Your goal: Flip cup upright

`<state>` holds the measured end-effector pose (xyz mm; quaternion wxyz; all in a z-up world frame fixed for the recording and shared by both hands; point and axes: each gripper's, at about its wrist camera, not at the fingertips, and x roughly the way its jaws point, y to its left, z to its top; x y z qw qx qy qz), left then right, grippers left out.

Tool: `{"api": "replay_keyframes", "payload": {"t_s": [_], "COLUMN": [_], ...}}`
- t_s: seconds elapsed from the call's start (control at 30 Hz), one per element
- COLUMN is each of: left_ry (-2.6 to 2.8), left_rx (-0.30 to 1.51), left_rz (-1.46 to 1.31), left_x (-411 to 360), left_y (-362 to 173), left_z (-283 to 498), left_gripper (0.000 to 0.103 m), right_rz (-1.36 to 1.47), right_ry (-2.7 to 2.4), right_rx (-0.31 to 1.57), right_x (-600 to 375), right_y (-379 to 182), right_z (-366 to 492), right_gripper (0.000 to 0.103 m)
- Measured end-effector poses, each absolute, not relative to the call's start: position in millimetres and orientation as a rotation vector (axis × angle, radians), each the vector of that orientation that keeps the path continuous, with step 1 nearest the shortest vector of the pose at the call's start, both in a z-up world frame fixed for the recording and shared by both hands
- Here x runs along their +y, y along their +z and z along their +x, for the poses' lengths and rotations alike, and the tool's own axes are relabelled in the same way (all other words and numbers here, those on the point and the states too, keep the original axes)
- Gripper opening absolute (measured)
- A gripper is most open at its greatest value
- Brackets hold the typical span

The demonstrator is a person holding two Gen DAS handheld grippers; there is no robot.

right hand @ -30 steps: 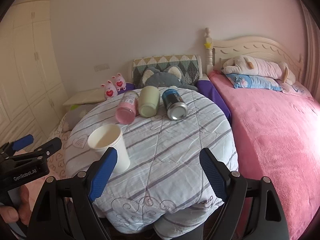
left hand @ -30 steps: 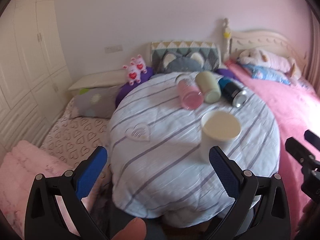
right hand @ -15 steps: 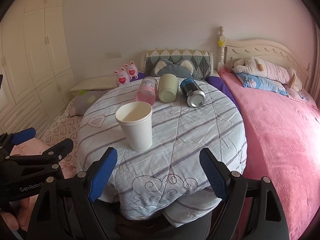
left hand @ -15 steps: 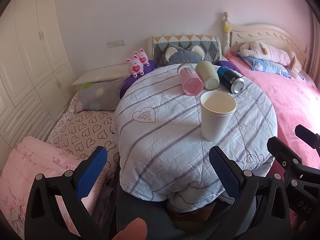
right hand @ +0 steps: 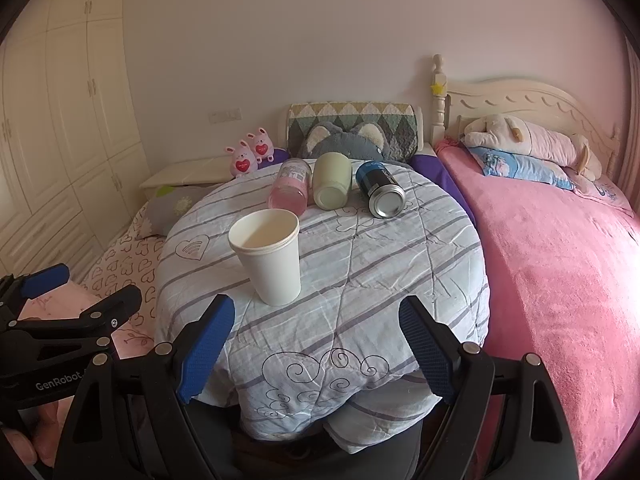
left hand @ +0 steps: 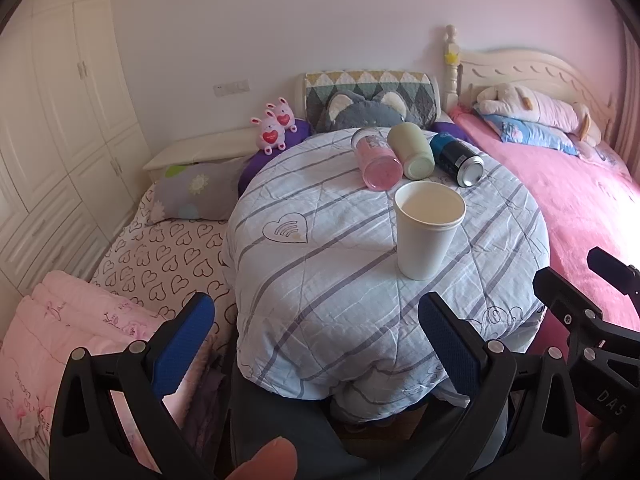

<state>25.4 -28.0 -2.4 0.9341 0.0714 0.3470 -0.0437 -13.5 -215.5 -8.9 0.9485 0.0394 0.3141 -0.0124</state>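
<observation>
1. Vs 0.5 s ago: both views pulled back a bit; white paper cup unmoved, upright, mouth up, frame center on round table.
2. Left gripper & right gripper: jaws spread wide, holding nothing, lower frame, short of table edge.
3. Three containers lie sideways behind cup: pink jar, green jar, dark can; cloth around cup bare.

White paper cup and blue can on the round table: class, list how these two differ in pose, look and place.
The white paper cup stands upright, mouth up; the blue can lies on its side. The cup is plain white; the can is dark blue with a silver end. The cup stands alone near the table's middle; the can lies at the far edge beside two other tipped containers. Both rest on the striped cloth.
</observation>
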Motion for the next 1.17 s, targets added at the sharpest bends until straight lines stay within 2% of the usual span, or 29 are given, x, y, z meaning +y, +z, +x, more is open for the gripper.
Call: {"api": "replay_keyframes", "payload": {"t_s": [1.17], "left_ry": [-0.102], "left_rx": [0.713], "left_rz": [0.129], "left_x": [-25.3], "left_y": [0.0], "left_z": [25.2], "left_gripper": [0.103], "right_rz": [0.08], "right_ry": [-0.019], "right_rx": [0.635], "right_x": [-212.5], "right_y": [-8.0], "right_z": [-12.9], "right_gripper": [0.086]}}
